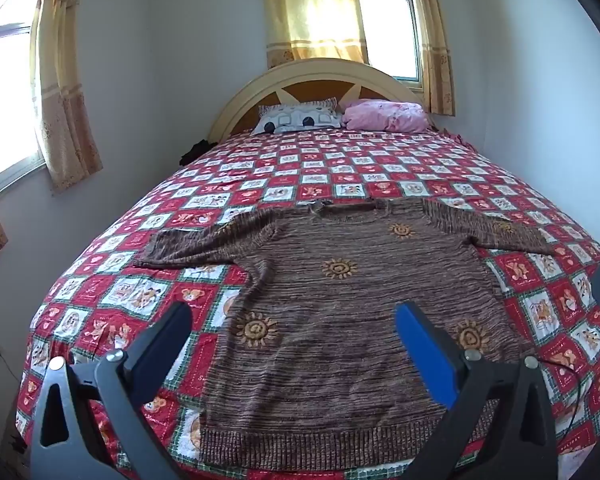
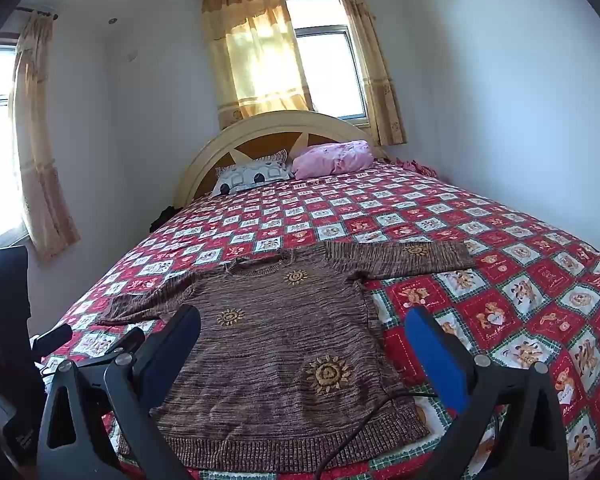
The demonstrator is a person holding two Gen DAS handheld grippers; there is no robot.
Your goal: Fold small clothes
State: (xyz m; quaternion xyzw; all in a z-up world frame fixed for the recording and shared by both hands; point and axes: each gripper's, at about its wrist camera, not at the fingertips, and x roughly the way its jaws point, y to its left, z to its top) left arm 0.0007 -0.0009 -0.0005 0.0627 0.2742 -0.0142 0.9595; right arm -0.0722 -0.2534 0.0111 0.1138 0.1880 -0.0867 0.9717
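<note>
Here, a brown knitted sweater [image 1: 340,300] embroidered with orange suns is lying flat and face up across the foot of a bed, on a red-and-white patchwork quilt [image 1: 300,168], with its ribbed hem nearest the cameras and its collar pointing toward the headboard [image 1: 312,76]. Both sleeves are stretching straight out to the sides, and no part of the garment is turned over on itself, so the folding is apparently yet to begin: the spreading-out looks finished, while every fold is still waiting to be made.

The left claw [image 1: 296,344] is hovering above the lower half of the sweater with its jaws spread wide and nothing between them. The right claw [image 2: 304,344] is likewise hanging released over the sweater's right side, near the hem, gripping nothing; a black cable [image 2: 364,420] is trailing across the knit beneath it.

Two pillows, one grey-patterned [image 1: 300,118] and one pink [image 1: 384,116], are resting against the headboard, well apart from the work. Sunlight is coming through yellow curtains [image 1: 312,4] behind the bed.

The first fold will likely be a sleeve brought in over the body.
</note>
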